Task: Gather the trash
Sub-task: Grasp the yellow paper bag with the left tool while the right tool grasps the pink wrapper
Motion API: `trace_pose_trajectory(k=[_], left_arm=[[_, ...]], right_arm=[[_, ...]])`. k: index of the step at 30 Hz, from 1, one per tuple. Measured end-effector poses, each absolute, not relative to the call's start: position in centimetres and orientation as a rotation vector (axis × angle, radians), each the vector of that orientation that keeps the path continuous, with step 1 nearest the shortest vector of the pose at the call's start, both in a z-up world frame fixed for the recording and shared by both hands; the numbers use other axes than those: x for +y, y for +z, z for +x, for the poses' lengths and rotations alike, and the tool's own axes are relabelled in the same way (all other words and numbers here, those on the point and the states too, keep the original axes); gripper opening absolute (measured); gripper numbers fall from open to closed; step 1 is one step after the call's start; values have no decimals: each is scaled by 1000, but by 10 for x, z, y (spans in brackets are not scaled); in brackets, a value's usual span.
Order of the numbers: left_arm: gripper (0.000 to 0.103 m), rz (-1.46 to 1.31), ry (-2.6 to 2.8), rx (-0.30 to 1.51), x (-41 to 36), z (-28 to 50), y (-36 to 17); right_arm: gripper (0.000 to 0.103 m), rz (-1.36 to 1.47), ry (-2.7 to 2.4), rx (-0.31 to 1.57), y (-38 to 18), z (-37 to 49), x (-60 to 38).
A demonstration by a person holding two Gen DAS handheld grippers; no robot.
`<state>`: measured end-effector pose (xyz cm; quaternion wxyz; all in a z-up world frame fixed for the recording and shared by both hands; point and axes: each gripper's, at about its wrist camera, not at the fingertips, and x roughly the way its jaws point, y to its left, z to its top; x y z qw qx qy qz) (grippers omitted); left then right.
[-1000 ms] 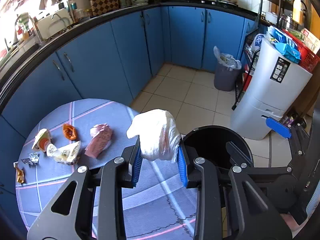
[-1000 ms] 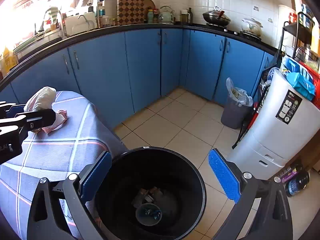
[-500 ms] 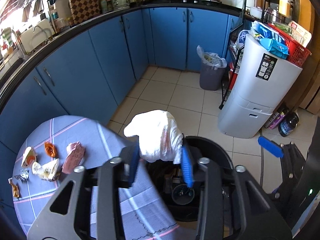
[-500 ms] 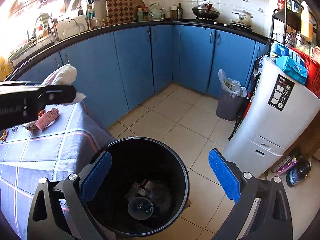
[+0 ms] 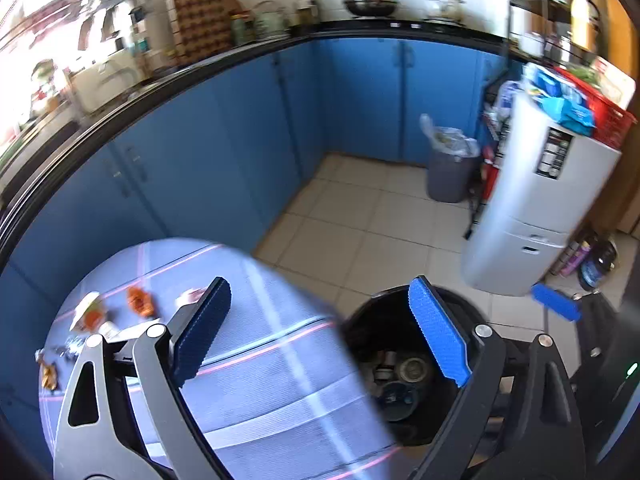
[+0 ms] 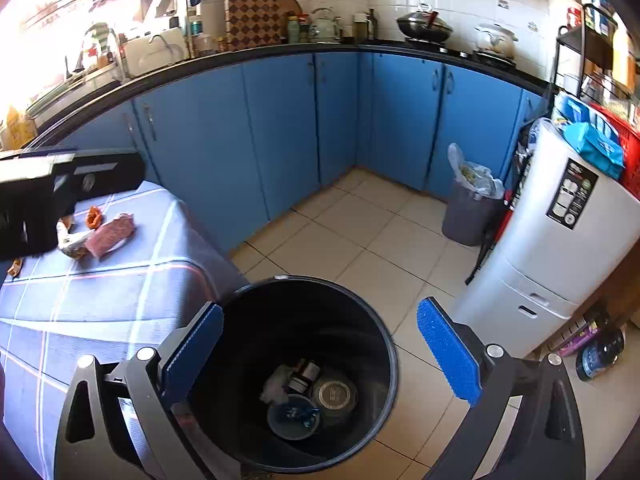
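You are at the release step: your left gripper (image 5: 320, 332) hangs over the near edge of the black bin (image 6: 390, 364), its jaws opening wide with nothing between the blue pads. A pale crumpled wad (image 6: 276, 386) lies at the bottom of the bin among a few round lids and a small jar, below and just ahead of your right gripper (image 6: 320, 344), whose jaws also stand wide and empty above the bin's mouth.

The next move, as I judge it, calls for swinging your left gripper back over the table (image 5: 280, 380) toward the trash still lying there, ahead and to the left of its fingers. There you have a pink wrapper (image 6: 110, 234), a small orange scrap (image 6: 94, 216) just beyond it, and pale crumpled packets (image 5: 90, 312) beside them. All look light, thin and creased, so they likely need a low, flat approach to pinch.
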<state>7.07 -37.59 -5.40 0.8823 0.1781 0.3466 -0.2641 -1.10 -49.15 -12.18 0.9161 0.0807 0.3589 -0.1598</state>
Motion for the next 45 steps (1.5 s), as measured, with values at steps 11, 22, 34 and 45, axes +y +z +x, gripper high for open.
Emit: trace_pose_trajectory(k=[11,22,34,45], left_arm=[[90,262,-301,768,-222,114,-68],[90,137,-53,820,-58,160,-90],[90,34,100,873,50,222,-133],[51,-5,61,943,62,256,-163]], right_arm=[[95,73,-172,659,-101,44,-397],[95,20,-65,742,-117,133,-303],[95,115,-152,836,-144,199,-301],[23,79,-105,921,-162,209,-289]])
